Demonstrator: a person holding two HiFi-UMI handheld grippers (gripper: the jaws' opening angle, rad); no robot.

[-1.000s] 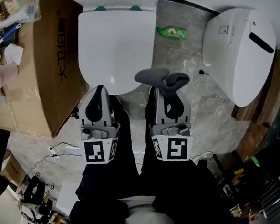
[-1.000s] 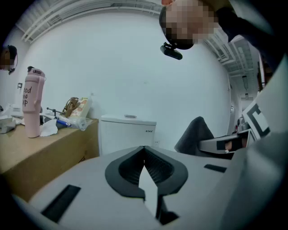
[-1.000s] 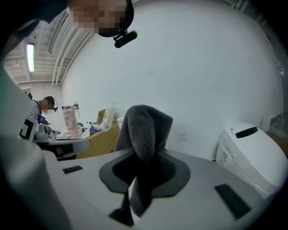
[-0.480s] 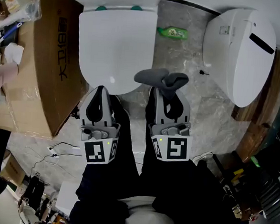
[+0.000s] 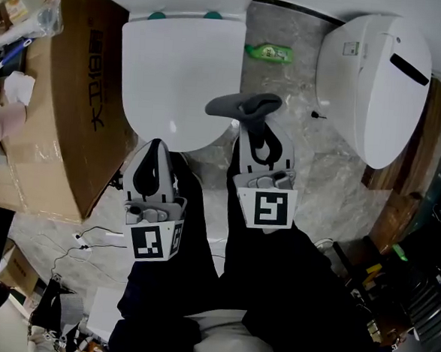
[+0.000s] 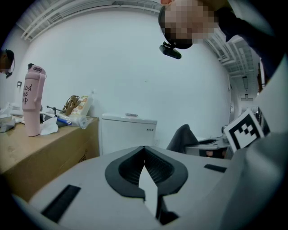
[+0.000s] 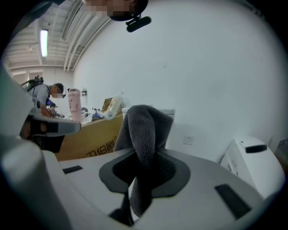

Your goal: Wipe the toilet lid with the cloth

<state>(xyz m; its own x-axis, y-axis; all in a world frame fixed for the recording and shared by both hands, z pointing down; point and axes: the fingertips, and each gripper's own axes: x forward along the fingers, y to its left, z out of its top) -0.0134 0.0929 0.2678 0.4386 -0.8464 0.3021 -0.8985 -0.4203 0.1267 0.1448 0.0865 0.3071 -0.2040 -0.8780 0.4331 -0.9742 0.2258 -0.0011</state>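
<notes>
The white toilet lid (image 5: 175,70) lies closed ahead of me in the head view. A grey cloth (image 5: 239,104) hangs over the lid's near right edge, and my right gripper (image 5: 254,123) is shut on it. In the right gripper view the cloth (image 7: 145,128) stands folded up out of the shut jaws of the right gripper (image 7: 143,157). My left gripper (image 5: 156,146) is held just short of the lid's front rim, shut with nothing in it. In the left gripper view the left gripper (image 6: 144,148) points at the toilet tank (image 6: 128,130), with the cloth (image 6: 181,137) to its right.
A large cardboard box (image 5: 67,101) stands left of the toilet, with a pink tumbler (image 6: 32,101) and clutter on top. A second white toilet (image 5: 374,84) stands at the right. A green bottle (image 5: 269,52) lies on the floor between them. Cables (image 5: 88,237) trail at lower left.
My right gripper has moved forward and slightly left with the cloth, bringing it over the lid's near right edge. The left gripper has hardly moved.
</notes>
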